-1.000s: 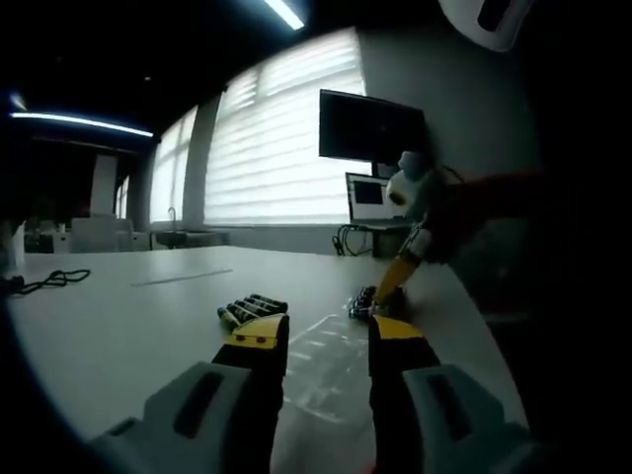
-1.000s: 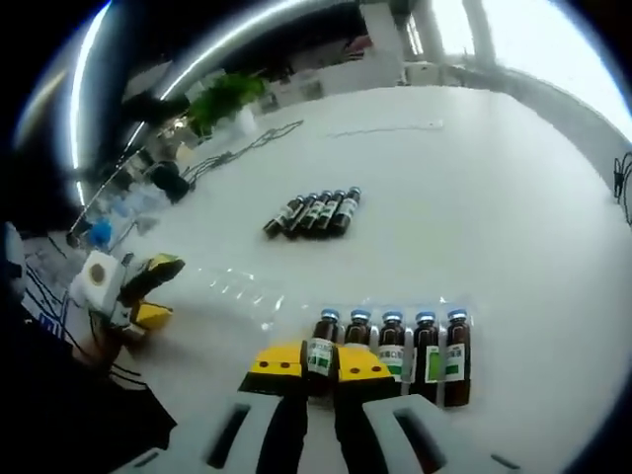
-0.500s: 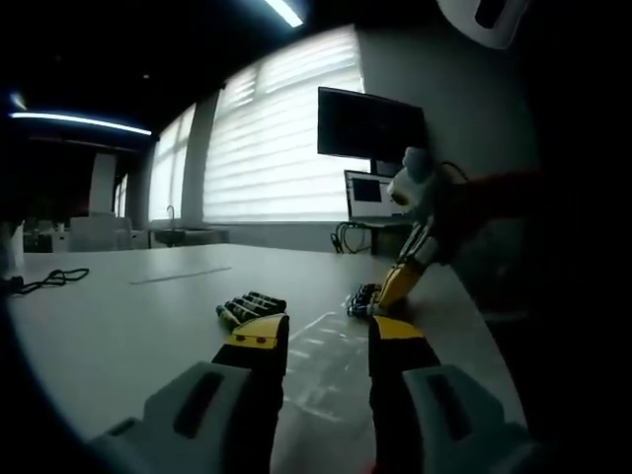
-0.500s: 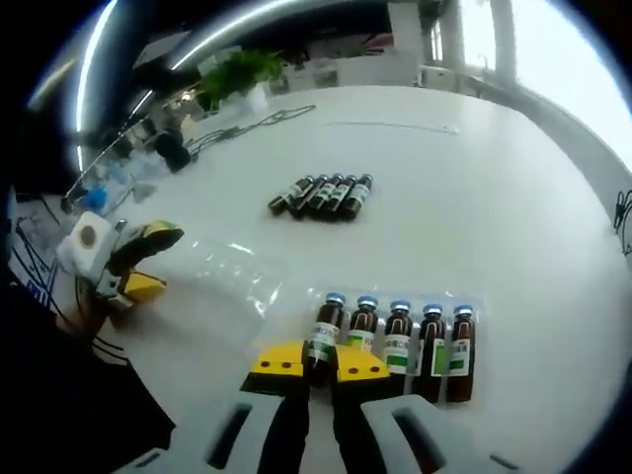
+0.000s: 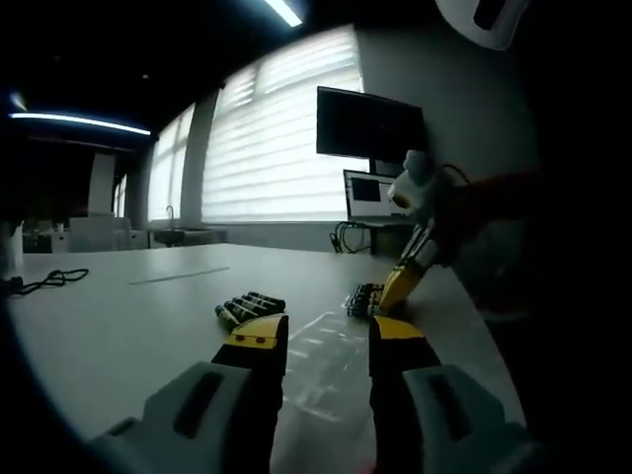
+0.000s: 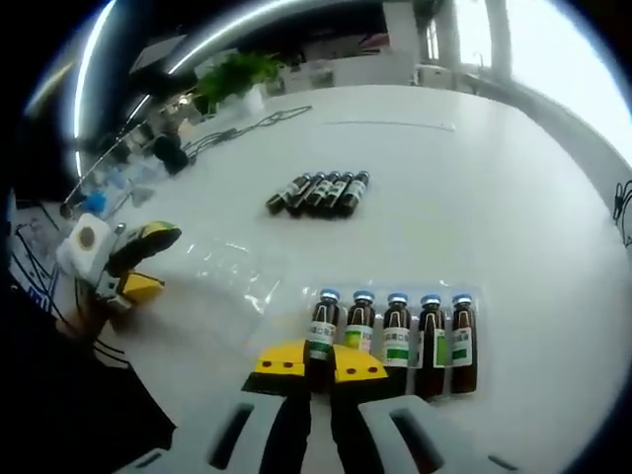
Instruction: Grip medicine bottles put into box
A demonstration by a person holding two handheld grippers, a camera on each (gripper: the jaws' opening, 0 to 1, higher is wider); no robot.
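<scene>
Little has changed in the past second: in the right gripper view the right gripper (image 6: pixel 319 363) remains clamped on the base of the leftmost medicine bottle (image 6: pixel 321 334) in a row of five seated in a clear plastic tray (image 6: pixel 472 296) — the row now sits slightly higher in view. Five loose bottles (image 6: pixel 319 192) lie side by side farther off on the white table (image 6: pixel 474 178). The left gripper (image 5: pixel 323 338) hovers with jaws apart, holding nothing — its view barely shifted.
</scene>
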